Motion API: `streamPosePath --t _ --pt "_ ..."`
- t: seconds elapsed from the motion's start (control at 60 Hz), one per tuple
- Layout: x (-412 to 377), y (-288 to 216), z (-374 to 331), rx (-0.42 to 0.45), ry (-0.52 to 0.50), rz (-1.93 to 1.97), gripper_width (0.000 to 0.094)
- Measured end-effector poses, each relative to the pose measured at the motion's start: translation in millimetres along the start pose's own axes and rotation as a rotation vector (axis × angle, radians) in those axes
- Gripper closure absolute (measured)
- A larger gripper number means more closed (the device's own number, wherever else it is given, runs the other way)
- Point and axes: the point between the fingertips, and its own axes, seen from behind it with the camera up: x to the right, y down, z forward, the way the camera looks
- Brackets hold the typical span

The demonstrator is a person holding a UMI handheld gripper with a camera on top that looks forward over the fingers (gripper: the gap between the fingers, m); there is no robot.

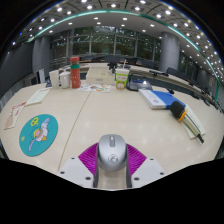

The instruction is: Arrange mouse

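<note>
- The mouse point(111, 156) sits between the two fingers of the gripper point(111, 163), low over the table point(120, 125).
- The pads point(87, 156) look pressed on both its sides, so the claw seems to be grasping it.
- It could slip out, I think, because its sides are smooth and round.
- If it is let go too high, it may bump down or land crooked.
- The mouse is grey and silver, with a dark wheel line on top.
- A round blue mat point(38, 134) lies off to one side.
- A red bottle point(75, 72) and a cup point(122, 76) stand far back.

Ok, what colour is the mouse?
Grey mouse, best seen in the gripper view, between the tool's fingers.
</note>
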Motion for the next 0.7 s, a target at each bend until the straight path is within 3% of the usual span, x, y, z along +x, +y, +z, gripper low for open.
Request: streamPosePath --t 0.2,0.317,0.433,0.6,0.7 --pt "-72 -112 -60 0.176 -0.041 0.084 0.0565" --pt "-153 -141 -66 0.194 -0.114 0.090 0.0566" --pt "-231 -116 -45 0.139 -0.159 0.068 0.0567" --pt "-279 -53 7 0.015 -0.122 0.074 0.0561" --pt "-283 -28 28 -0.030 -0.109 0.079 0.0487"
